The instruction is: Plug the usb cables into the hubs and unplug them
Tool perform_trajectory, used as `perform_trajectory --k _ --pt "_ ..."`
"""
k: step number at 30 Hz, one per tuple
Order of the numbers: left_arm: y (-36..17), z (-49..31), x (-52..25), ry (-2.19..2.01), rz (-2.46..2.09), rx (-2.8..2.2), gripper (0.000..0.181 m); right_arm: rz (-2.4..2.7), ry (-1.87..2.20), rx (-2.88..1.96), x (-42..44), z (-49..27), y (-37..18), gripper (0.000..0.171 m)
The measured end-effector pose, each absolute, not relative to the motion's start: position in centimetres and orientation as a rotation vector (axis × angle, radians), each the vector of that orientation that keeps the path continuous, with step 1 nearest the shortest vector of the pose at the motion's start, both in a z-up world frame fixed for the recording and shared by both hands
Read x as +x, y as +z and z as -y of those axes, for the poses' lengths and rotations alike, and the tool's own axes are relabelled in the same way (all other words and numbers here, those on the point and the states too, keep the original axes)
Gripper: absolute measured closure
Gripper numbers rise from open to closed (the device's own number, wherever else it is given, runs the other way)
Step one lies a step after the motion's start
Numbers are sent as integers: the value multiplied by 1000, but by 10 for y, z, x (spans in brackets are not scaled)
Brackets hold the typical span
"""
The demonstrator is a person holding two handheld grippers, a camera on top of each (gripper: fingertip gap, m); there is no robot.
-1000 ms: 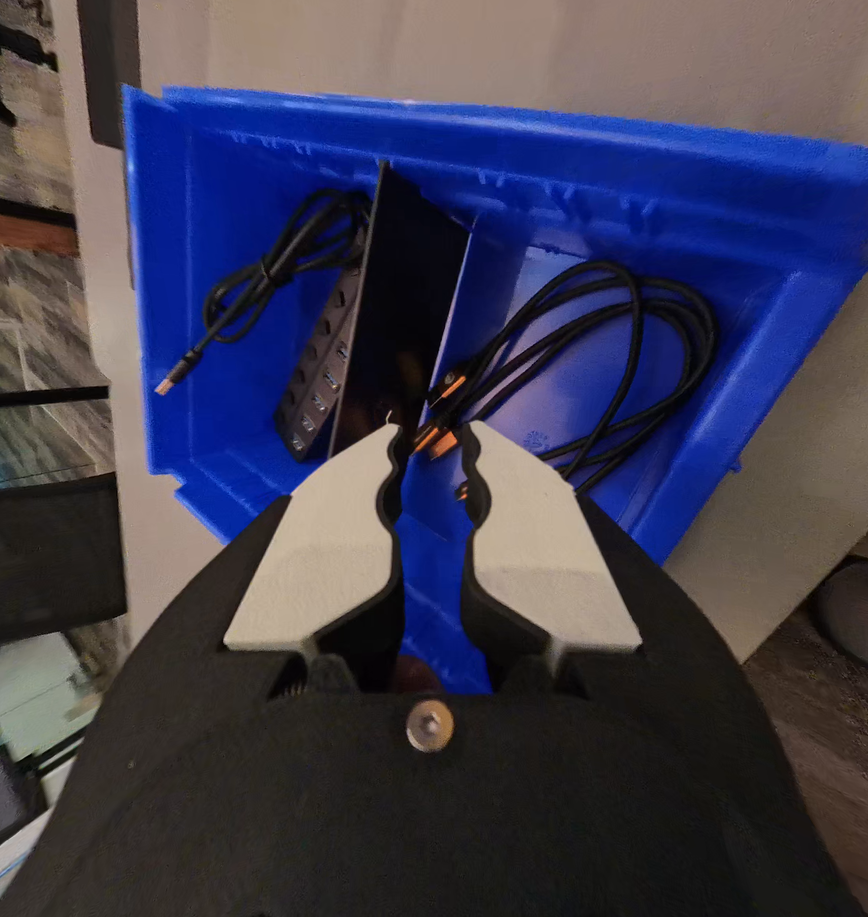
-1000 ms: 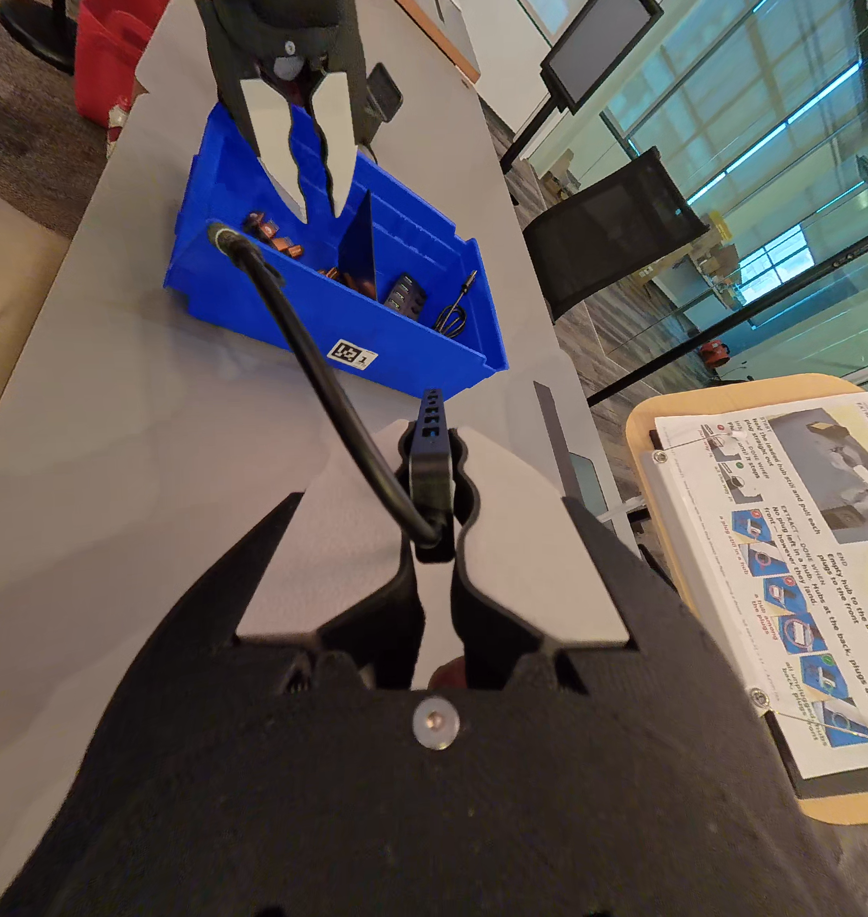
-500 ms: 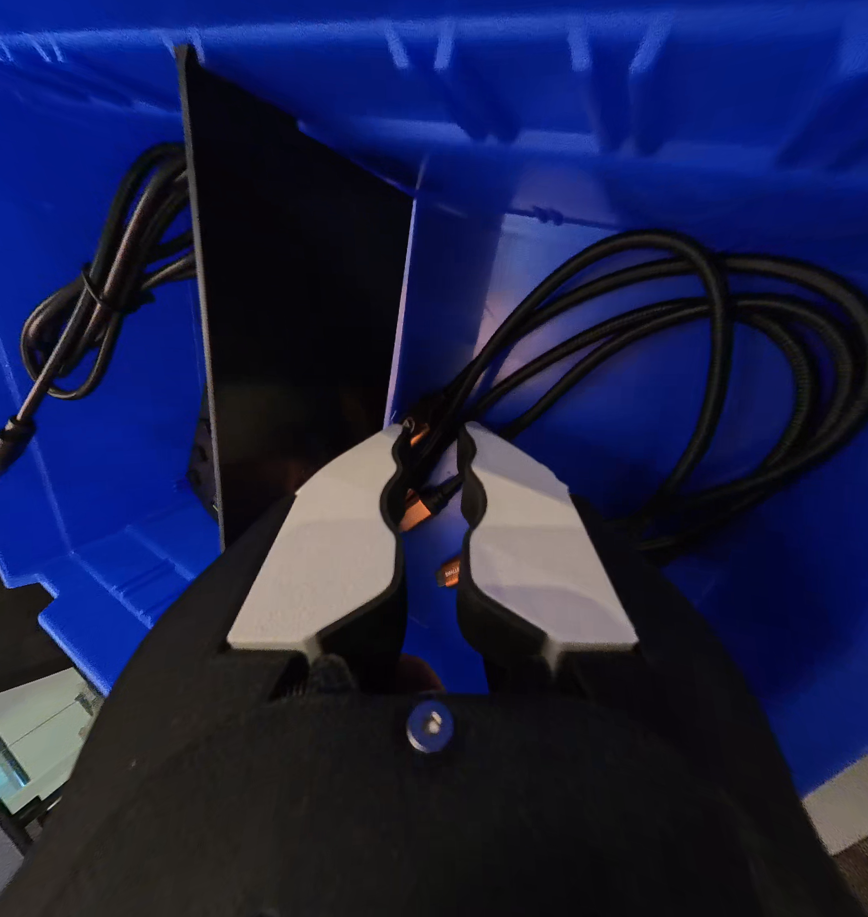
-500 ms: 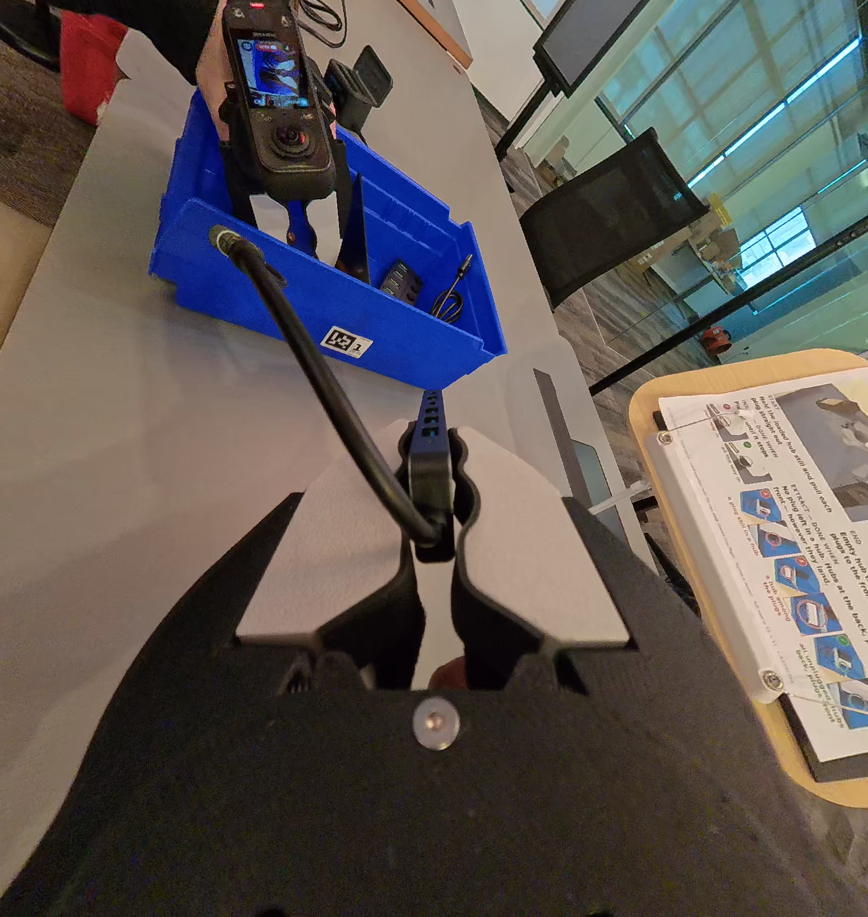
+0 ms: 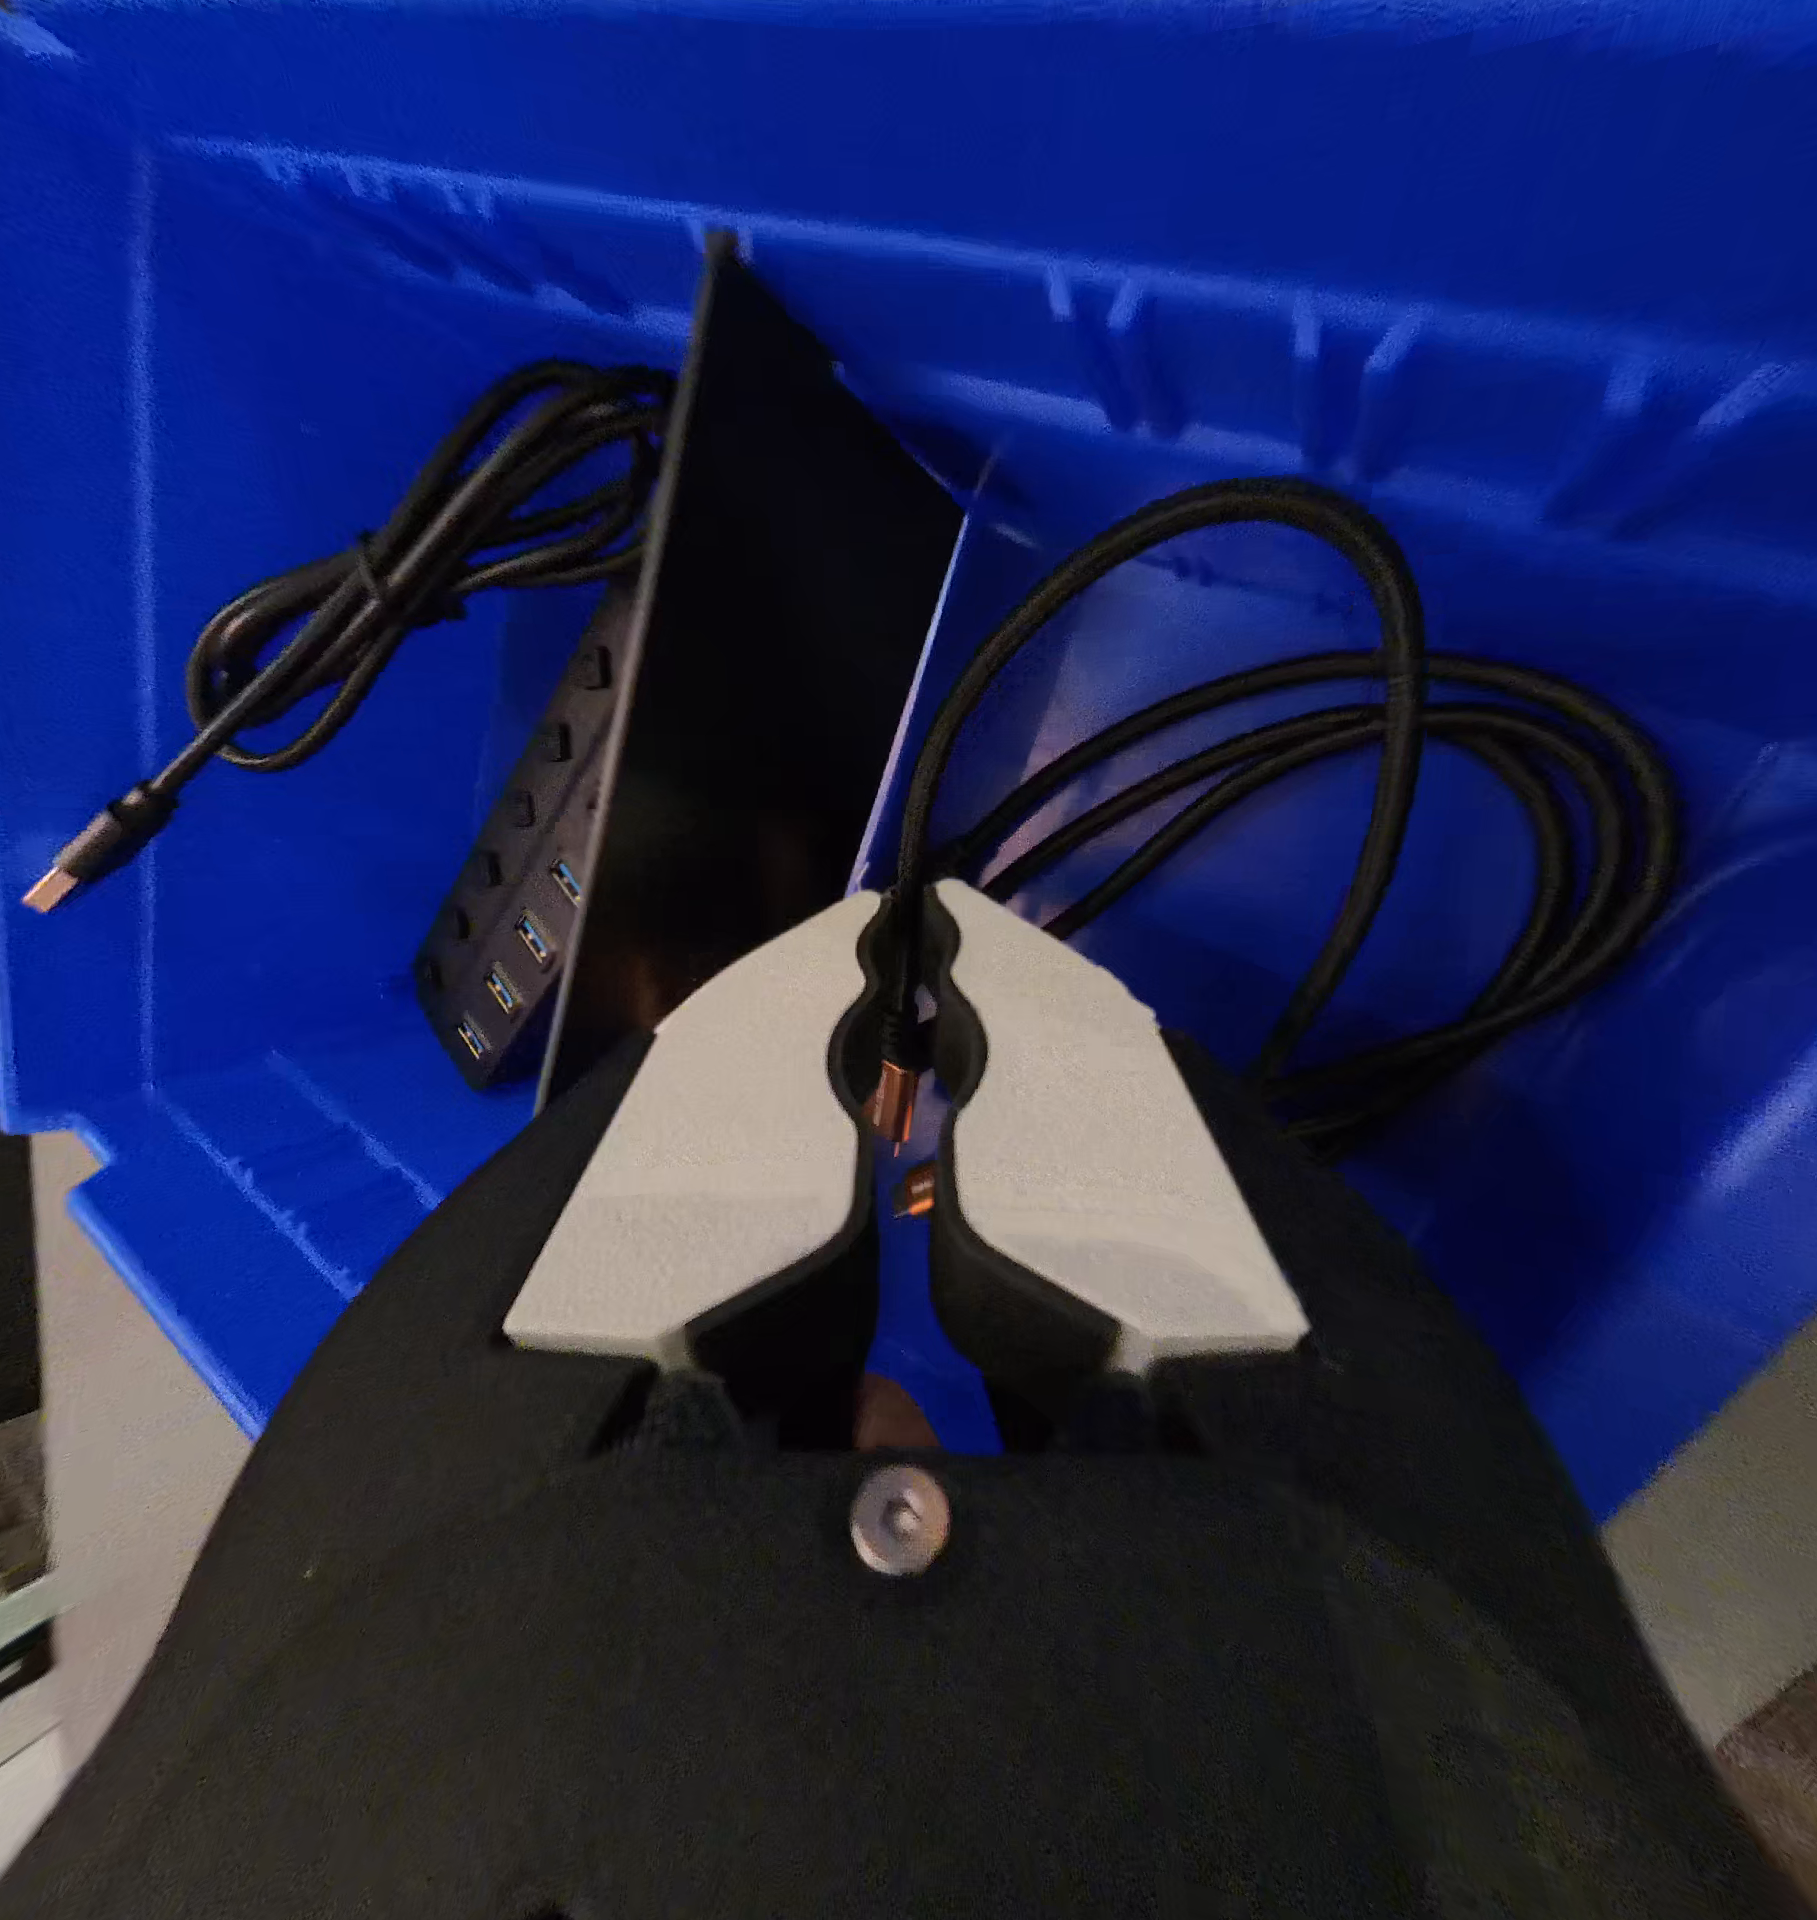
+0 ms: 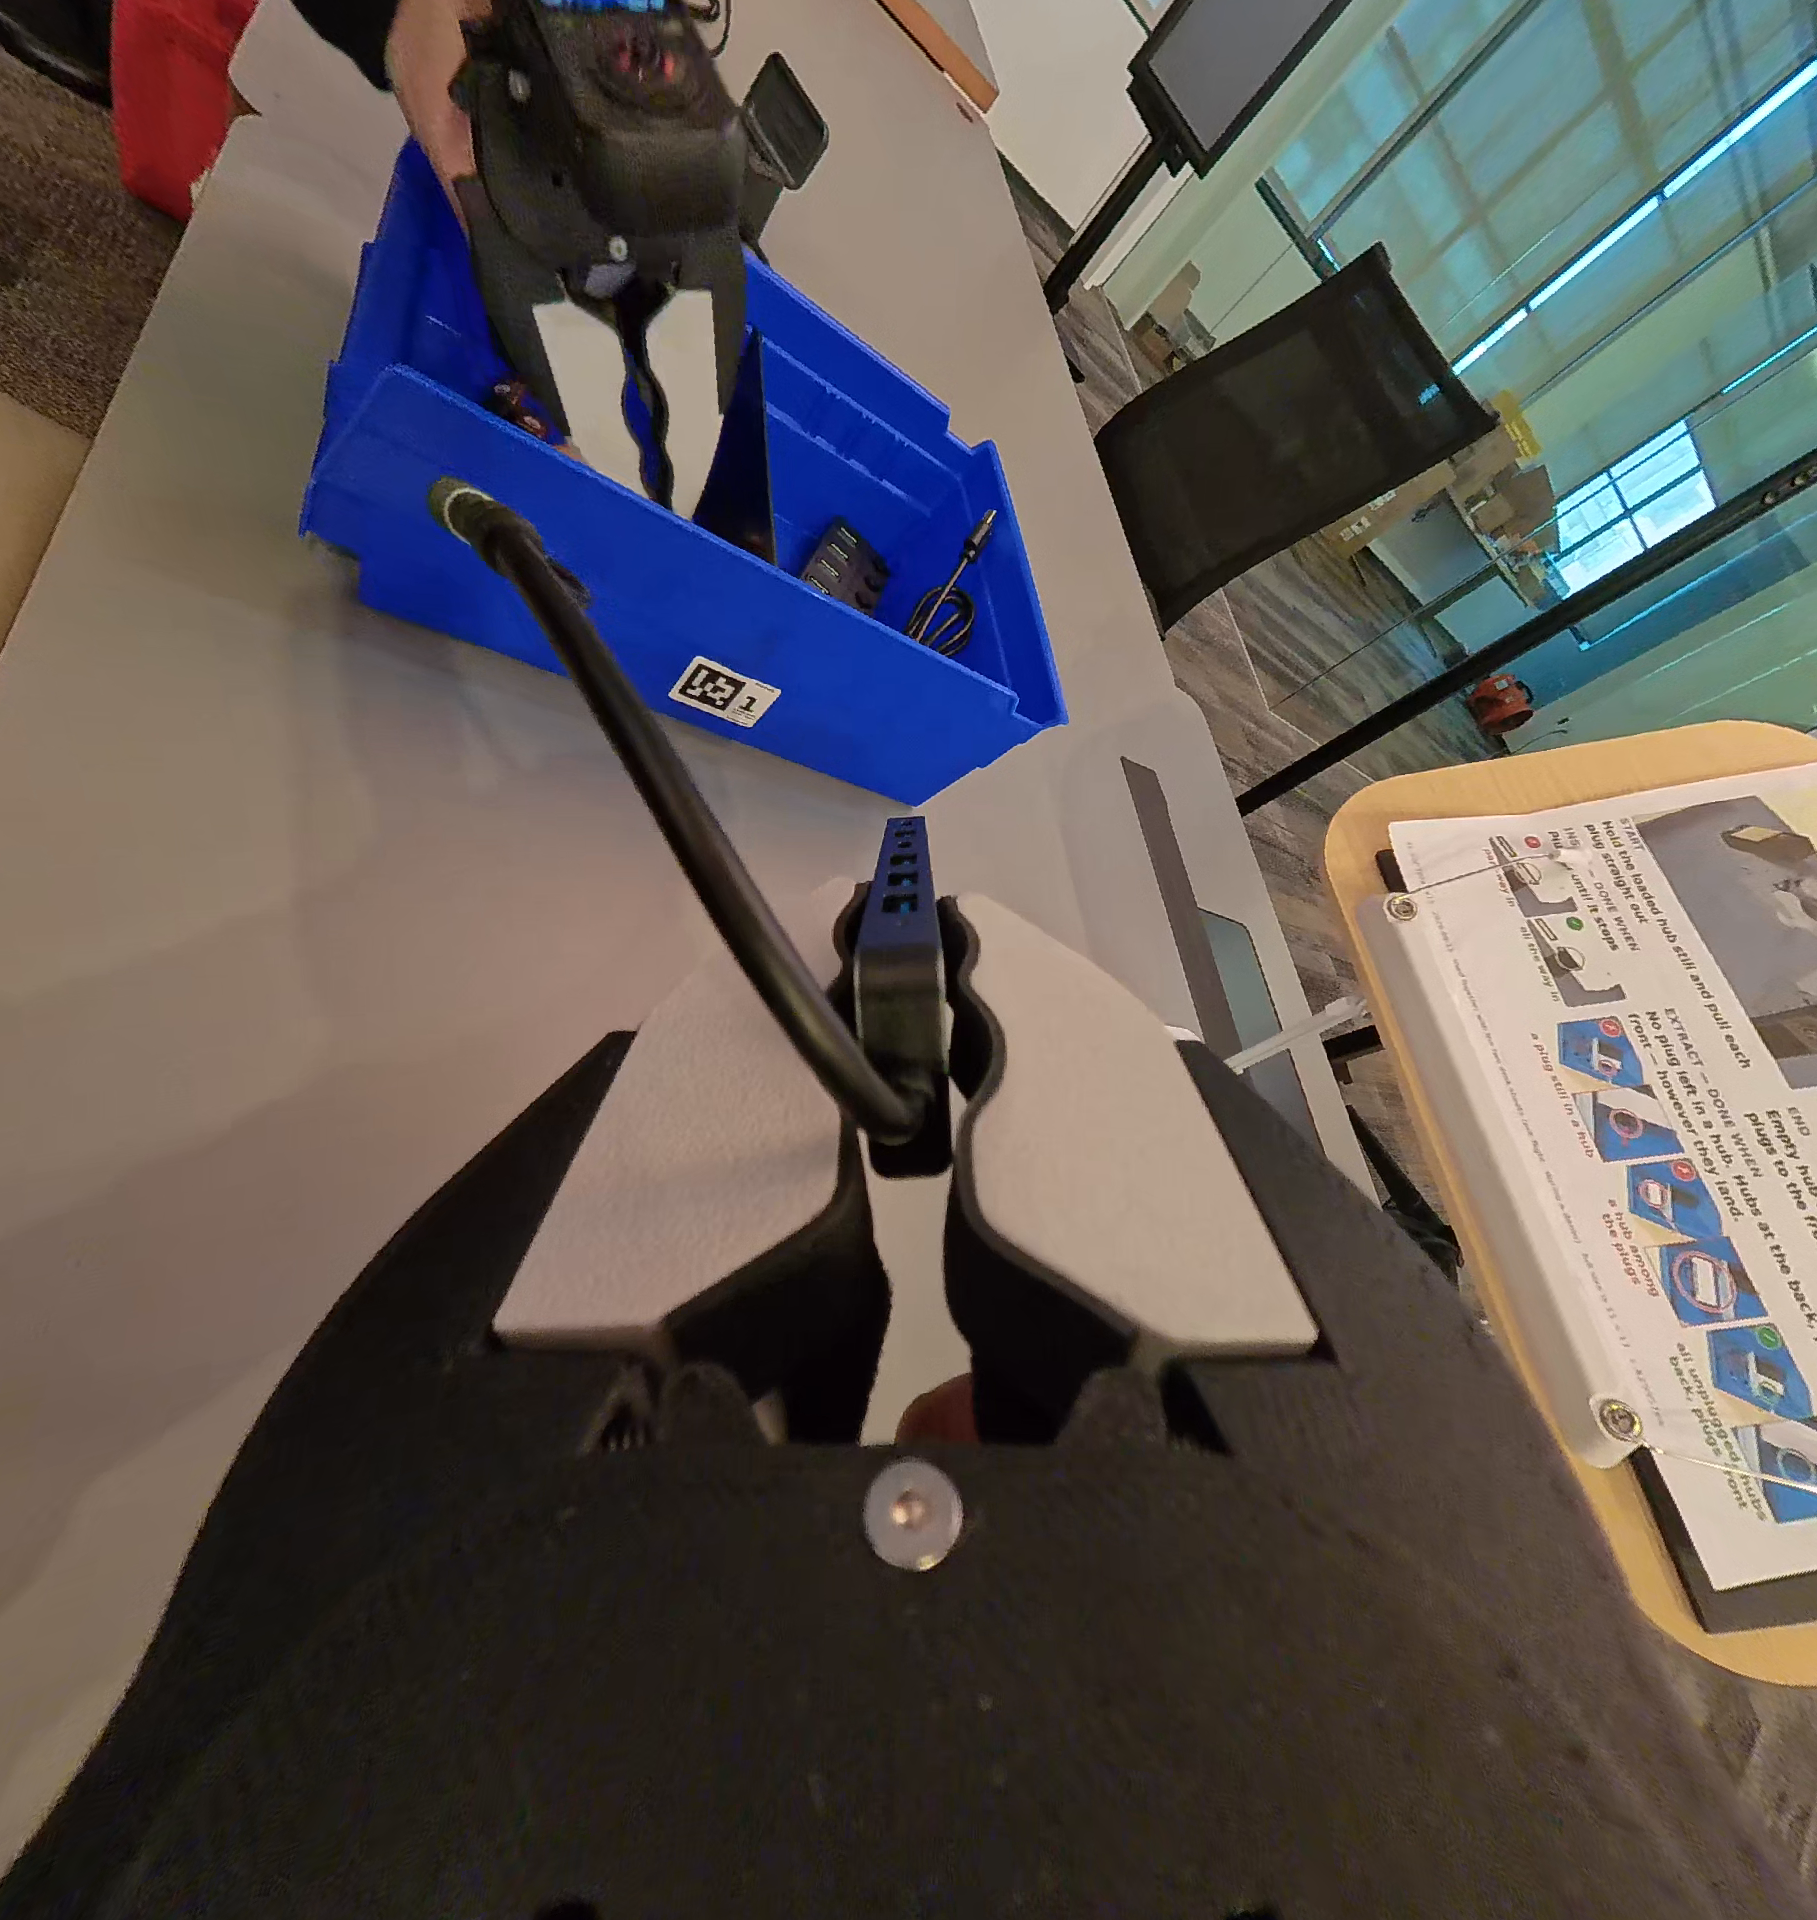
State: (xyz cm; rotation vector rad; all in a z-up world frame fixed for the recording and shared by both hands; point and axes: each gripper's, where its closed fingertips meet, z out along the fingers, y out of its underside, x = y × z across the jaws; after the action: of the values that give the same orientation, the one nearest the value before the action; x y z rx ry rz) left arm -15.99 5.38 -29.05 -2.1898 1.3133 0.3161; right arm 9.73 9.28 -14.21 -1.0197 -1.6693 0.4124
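1. Your left claw (image 5: 906,914) is closed on a black braided cable (image 5: 1403,665) just behind its copper plug (image 5: 893,1103). The plug sits in the gap between the fingers and points back toward the camera, and the rest of the cable loops in the right compartment of the blue bin (image 5: 1299,312)
2. Your right claw (image 6: 899,914) is closed on the small blue hub (image 6: 902,883), held edge-up above the grey surface (image 6: 208,831) in front of the bin. The hub's long axis runs along the fingers, its port end points away toward the bin, and its own black lead (image 6: 655,748) arcs off to the left
3. The move ahead turns on this: the hub lies well apart from the plug, on the near side of the bin wall, and the plug faces away from the ports. I judge you must lift the plug out and turn it to line up with the hub's long axis
4. A second black hub (image 5: 530,883) and a thin cable (image 5: 364,613) lie in the left compartment, beyond the black divider (image 5: 779,675)
5. Half a second ago your left claw was low in the bin, part open round the plugs. Now it has shut and risen with one cable, while the right claw has held its place
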Motion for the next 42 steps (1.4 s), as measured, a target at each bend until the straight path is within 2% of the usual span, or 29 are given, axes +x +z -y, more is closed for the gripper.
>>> perform_trajectory --k 10,19,26,36,42 --pt "-245 -54 -161 207 -1117 -2065 177 1663 415 -1025 99 -95 -142 161" --pt "-162 -58 -140 -119 -808 -1792 177 1657 418 -1027 99 -95 -142 161" --pt "-109 -54 -100 -329 -744 -1586 177 1653 420 -1031 100 -97 -141 161" --pt "-107 -63 6 -368 -929 -1567 177 1609 404 -1057 119 -114 -134 161" --pt "-93 -85 38 -470 -776 -1551 177 1584 377 -1076 135 -127 -128 161"
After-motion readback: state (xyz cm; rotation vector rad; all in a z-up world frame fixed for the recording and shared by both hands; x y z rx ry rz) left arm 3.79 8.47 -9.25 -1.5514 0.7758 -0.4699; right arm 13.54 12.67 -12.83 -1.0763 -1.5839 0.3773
